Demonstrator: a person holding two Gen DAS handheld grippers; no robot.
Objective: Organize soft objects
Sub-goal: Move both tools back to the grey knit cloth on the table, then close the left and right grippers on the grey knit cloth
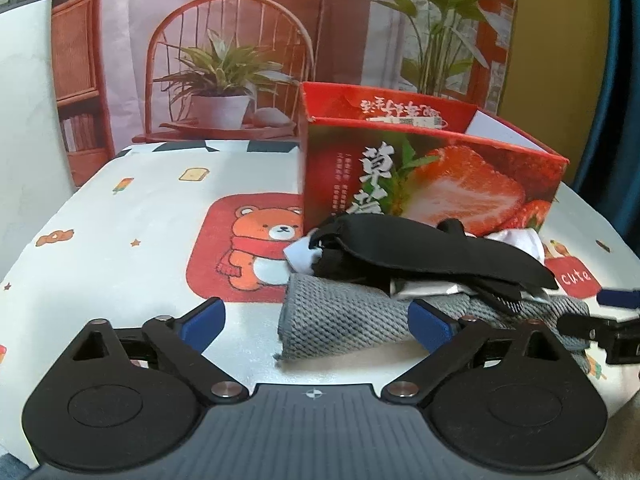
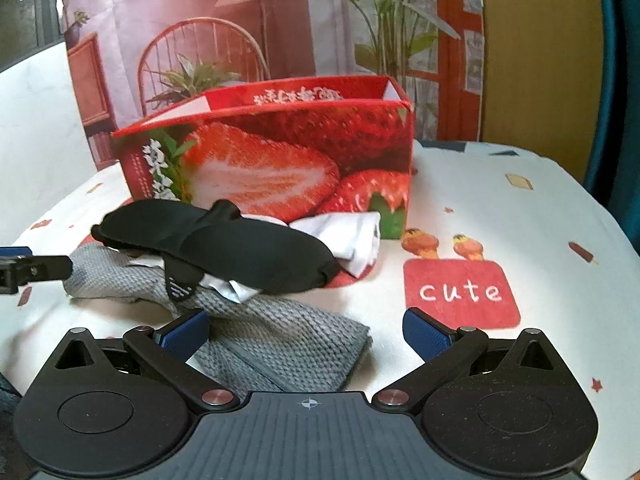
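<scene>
A black sleep mask [image 1: 432, 254] [image 2: 224, 246] lies on top of a pile with a grey knitted cloth [image 1: 340, 324] [image 2: 280, 344] and a white cloth [image 1: 516, 240] [image 2: 352, 236]. The pile sits in front of an open red strawberry box [image 1: 432, 176] [image 2: 280, 160]. My left gripper [image 1: 316, 326] is open and empty, its jaws either side of the grey cloth's near corner. My right gripper [image 2: 306, 334] is open and empty, just before the grey cloth's other end. Each gripper shows in the other's view, the right one in the left wrist view [image 1: 612, 320] and the left one in the right wrist view [image 2: 28, 266].
The table [image 1: 160, 208] [image 2: 500, 216] wears a white cloth with a bear print and a red "cute" patch [image 2: 460, 294]. A printed backdrop of a chair and plants [image 1: 224, 60] stands behind the table. A blue curtain [image 2: 620, 80] hangs at the right.
</scene>
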